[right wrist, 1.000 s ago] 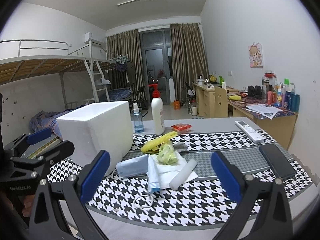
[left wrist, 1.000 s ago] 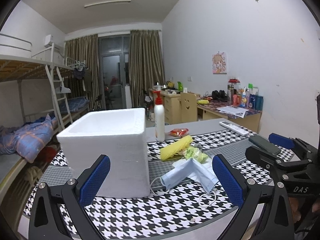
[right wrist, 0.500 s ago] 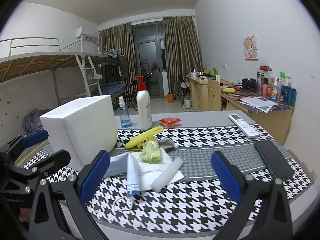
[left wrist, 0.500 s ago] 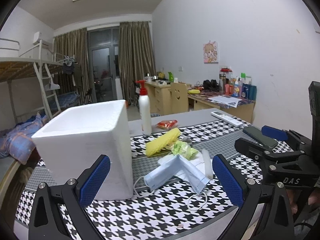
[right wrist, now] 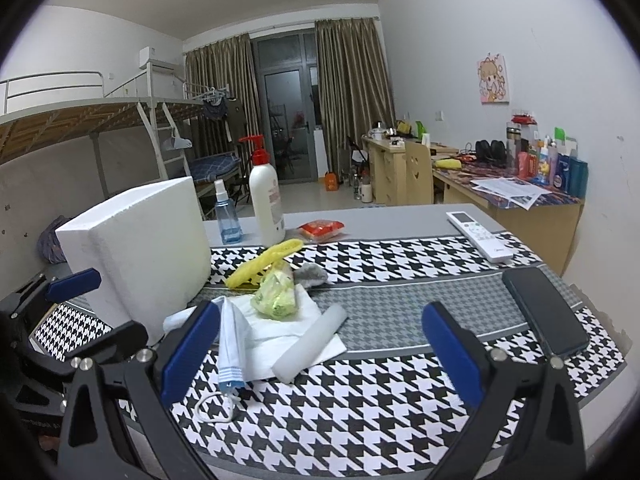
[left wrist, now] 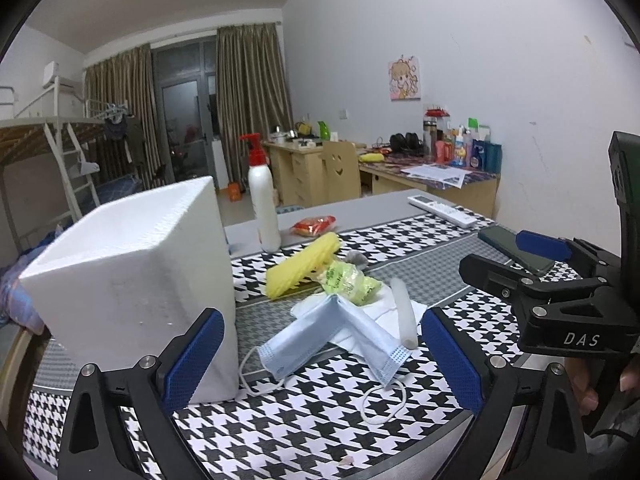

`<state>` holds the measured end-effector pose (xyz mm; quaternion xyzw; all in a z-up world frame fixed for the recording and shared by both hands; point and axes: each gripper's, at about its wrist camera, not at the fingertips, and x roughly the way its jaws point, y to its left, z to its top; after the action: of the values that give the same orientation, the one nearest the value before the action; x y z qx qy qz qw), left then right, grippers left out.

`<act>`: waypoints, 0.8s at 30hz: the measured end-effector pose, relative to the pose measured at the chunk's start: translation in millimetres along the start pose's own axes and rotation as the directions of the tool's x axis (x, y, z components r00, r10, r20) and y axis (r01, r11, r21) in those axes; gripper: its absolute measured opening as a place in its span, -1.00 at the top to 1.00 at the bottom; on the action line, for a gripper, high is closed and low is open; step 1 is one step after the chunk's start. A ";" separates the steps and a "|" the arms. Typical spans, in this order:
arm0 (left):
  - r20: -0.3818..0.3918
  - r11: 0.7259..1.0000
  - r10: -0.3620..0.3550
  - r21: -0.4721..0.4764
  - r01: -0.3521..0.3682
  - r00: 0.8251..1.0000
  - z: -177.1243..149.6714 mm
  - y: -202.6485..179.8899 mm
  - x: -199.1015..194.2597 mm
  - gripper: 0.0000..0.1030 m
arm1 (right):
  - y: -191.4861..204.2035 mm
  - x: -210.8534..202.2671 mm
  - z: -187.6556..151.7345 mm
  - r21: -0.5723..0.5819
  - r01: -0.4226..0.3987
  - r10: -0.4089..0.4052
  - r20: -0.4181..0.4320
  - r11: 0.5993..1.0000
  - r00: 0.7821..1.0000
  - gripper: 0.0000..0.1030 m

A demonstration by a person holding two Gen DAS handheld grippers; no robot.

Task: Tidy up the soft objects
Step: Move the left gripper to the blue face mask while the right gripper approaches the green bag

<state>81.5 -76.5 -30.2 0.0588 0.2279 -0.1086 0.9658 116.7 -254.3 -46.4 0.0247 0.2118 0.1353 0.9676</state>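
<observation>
Two grippers: we see the left gripper (left wrist: 320,360) and the right gripper (right wrist: 320,352) both spread wide above the near table edge, holding nothing.
Soft pile: blue face masks (left wrist: 336,336), a white foam roll (right wrist: 310,344) and a green crumpled bag (right wrist: 276,296) lie on white tissue (right wrist: 296,320), between our fingers.
Yellow sponge: the sponge (left wrist: 302,266) rests just behind the bag.
Foam box: the white foam box (left wrist: 132,272) stands left of the pile, touching the cloth (right wrist: 360,408); we cannot see its inside.
Far side: a pump bottle (right wrist: 266,196) and a spray bottle (right wrist: 226,216) stand upright behind the box.
</observation>
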 end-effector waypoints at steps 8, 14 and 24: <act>-0.061 0.999 -0.030 -0.021 0.028 0.998 2.8 -2.1 20.5 -0.81 | -6.7 14.6 2.9 -0.001 0.005 -0.005 -0.035 1.000 0.999 -0.99; -0.099 0.999 -0.042 -0.029 0.039 0.994 4.1 -5.6 32.7 -0.76 | -10.7 27.9 9.5 -0.012 -0.005 0.004 -0.064 1.000 0.998 -0.99; -0.165 0.998 -0.048 -0.052 0.040 0.985 4.2 -9.7 57.0 -0.57 | -21.5 53.0 15.0 -0.032 -0.028 0.024 -0.133 0.999 0.991 -0.98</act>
<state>130.7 -97.0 -52.9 0.0391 0.3116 -0.1191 0.9419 174.6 -260.4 -56.4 0.0021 0.2728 0.1527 0.9499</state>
